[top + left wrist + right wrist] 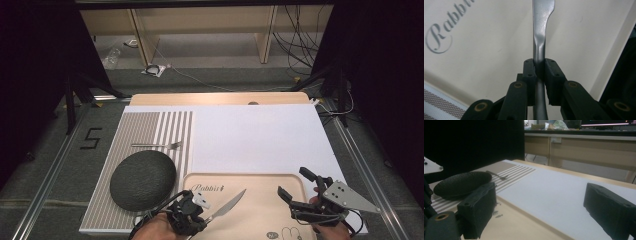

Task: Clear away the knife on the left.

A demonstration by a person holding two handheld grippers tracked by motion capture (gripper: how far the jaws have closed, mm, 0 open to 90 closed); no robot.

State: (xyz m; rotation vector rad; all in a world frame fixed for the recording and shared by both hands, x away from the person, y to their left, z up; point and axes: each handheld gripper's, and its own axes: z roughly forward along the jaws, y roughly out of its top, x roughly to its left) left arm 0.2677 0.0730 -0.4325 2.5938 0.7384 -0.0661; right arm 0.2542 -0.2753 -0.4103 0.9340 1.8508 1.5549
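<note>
Already over the bench (260, 130), your left claw (200, 212) is clenched on the handle of a polished, silver-coloured metal table knife (227, 205), its blade reaching out above the pale wooden tray printed with the word "Rabbit" (260, 210). Beside the tray, a dark grey, textured round plate (142, 180) sits on the grey-and-white striped placemat (150, 130), with a slim silver-coloured fork (157, 145) lying further back on the same mat. Your right claw (295, 187) hangs released over the tray's right side, nothing between its pads.

Expect the knife to handle as a stiff, fairly light piece, and a slippery one: smooth metal offers the pads (551, 72) little to bite on. You hold it near where the handle narrows into the blade, and that looks a sound spot. Gripped further back, the long blade would likely swing and twist in the pads. Set it down gently; it will not break, but it may skid on the tray.
</note>
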